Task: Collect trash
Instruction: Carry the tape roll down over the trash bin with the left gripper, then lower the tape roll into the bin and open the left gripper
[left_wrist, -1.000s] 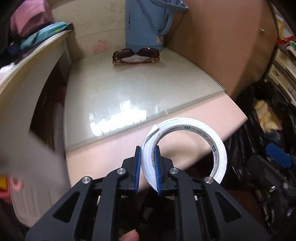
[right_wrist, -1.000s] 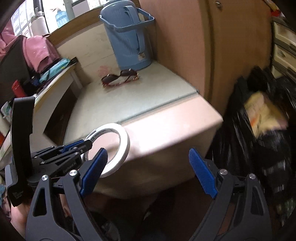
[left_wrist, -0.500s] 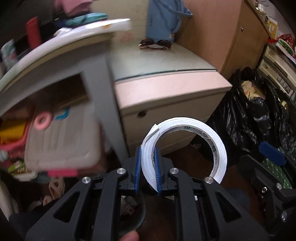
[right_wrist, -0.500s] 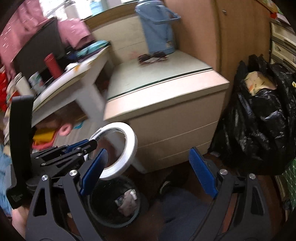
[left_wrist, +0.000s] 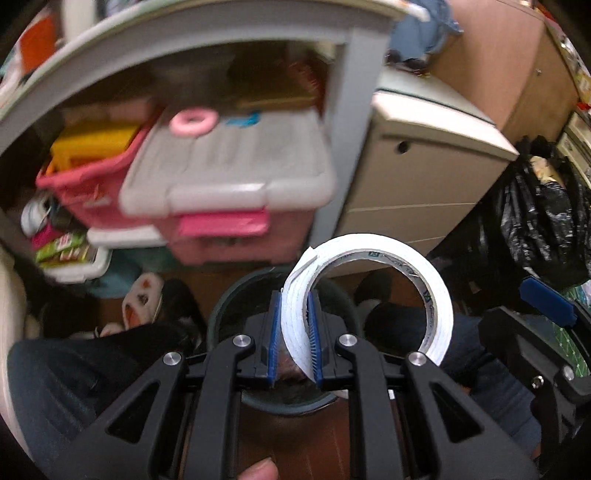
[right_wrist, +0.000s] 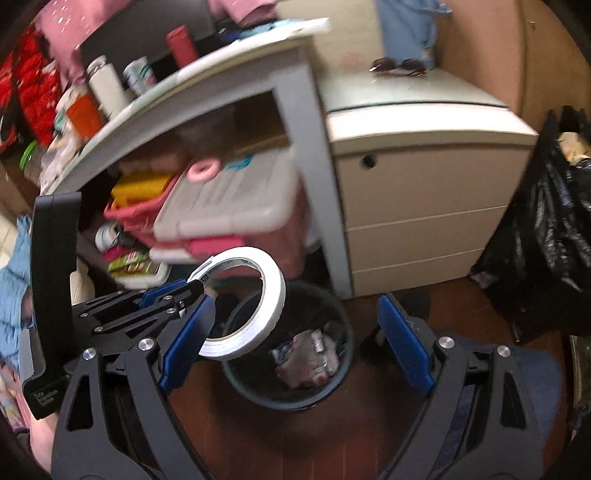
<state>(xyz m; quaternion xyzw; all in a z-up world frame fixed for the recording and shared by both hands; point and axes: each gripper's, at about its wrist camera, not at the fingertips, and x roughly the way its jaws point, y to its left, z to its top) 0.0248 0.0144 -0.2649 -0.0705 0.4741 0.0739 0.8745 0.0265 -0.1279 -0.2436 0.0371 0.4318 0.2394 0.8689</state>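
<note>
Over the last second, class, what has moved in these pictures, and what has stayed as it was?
The left tool carried the tape roll down from the cabinet top to just above the trash bin on the floor. The right tool came down alongside. Unchanged: the left tool stays shut on the roll, the right stays open and empty, and the sunglasses remain on the cabinet.

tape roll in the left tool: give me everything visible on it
The tape roll is a white ring, mostly used up: a thin wound layer on a pale core with small printed marks on the inner face. A loose end lifts at its upper left edge. It stands on edge, pinched through its wall by the left tool, one blue pad inside the ring, one outside. It hangs in the air above the round dark trash bin, touching nothing else. The right tool is open and clear of it.
</note>
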